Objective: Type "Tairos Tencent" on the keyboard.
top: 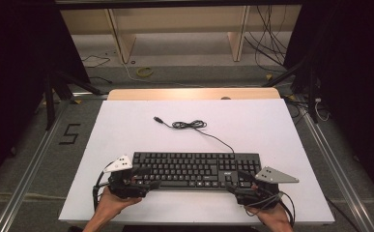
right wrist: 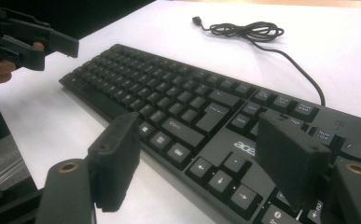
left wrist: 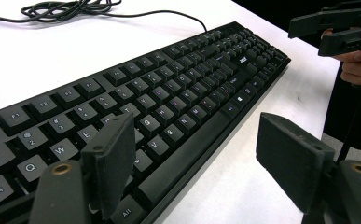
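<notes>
Jaws first: we see the left gripper (left wrist: 194,154) with its two black jaws spread wide and nothing between them. One jaw hangs over the keys near the keyboard's (left wrist: 169,93) left end, the other over the bare table (left wrist: 243,186) just in front of its near edge. Our right gripper (right wrist: 199,156) is also wide apart and empty, one jaw over the table before the front edge, the other above the arrow keys and number pad. In the high view the left gripper (top: 141,181) sits at the keyboard's (top: 194,169) near left corner and the right gripper (top: 240,183) at its near right corner, each carried by a hand coming in from the bottom.

We see a full-size black keyboard with low black keys, pale legends and a small pale logo above the arrow keys. It lies flat, its long side parallel to the table's near edge, in the near half of the white top. Its black cable (top: 208,133) leaves the back edge right of centre, runs away from us to a loose coil (top: 189,124) and ends in a plug (top: 158,119) lying on the top.

Room: we have a narrow white strip between the keyboard and the near table edge, wider margins to the left and right, and a broad stretch behind it, crossed by the cable.
</notes>
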Motion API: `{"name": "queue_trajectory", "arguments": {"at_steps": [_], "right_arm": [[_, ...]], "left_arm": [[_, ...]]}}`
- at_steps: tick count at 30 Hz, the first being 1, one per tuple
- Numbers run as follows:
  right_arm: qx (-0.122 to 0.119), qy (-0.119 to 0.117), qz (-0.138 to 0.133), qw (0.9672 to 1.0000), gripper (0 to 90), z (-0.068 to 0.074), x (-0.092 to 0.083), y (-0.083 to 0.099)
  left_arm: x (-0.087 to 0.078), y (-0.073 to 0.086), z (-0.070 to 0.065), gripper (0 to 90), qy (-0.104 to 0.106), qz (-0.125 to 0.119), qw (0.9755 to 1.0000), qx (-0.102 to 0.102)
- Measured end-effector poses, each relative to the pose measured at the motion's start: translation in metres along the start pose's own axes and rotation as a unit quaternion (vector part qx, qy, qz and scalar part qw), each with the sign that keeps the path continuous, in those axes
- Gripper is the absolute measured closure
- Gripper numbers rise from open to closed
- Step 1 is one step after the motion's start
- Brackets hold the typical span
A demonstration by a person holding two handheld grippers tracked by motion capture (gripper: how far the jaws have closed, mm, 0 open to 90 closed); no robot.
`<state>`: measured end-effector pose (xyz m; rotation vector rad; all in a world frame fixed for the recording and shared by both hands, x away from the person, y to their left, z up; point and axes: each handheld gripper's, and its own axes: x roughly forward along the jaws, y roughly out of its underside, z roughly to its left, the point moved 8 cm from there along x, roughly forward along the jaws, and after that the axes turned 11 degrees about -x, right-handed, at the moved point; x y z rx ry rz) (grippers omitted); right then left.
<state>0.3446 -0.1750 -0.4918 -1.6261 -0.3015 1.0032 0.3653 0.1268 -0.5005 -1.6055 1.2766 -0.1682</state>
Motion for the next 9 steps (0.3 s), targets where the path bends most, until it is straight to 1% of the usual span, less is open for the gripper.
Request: {"name": "queue_trajectory", "arguments": {"at_steps": [3, 9], "right_arm": [[0.0, 0.0, 0.001, 1.0, 31.8, 0.0003, 0.0001, 0.0001], [-0.003, -0.001, 0.001, 1.0, 31.8, 0.0006, 0.0007, 0.0003]], "left_arm": [[-0.0001, -0.0004, 0.0002, 27.9, 0.0, -0.003, 1.0, -0.002], [0.0004, 0.0001, 0.0007, 27.9, -0.002, 0.0, 1.0, 0.001]]}}
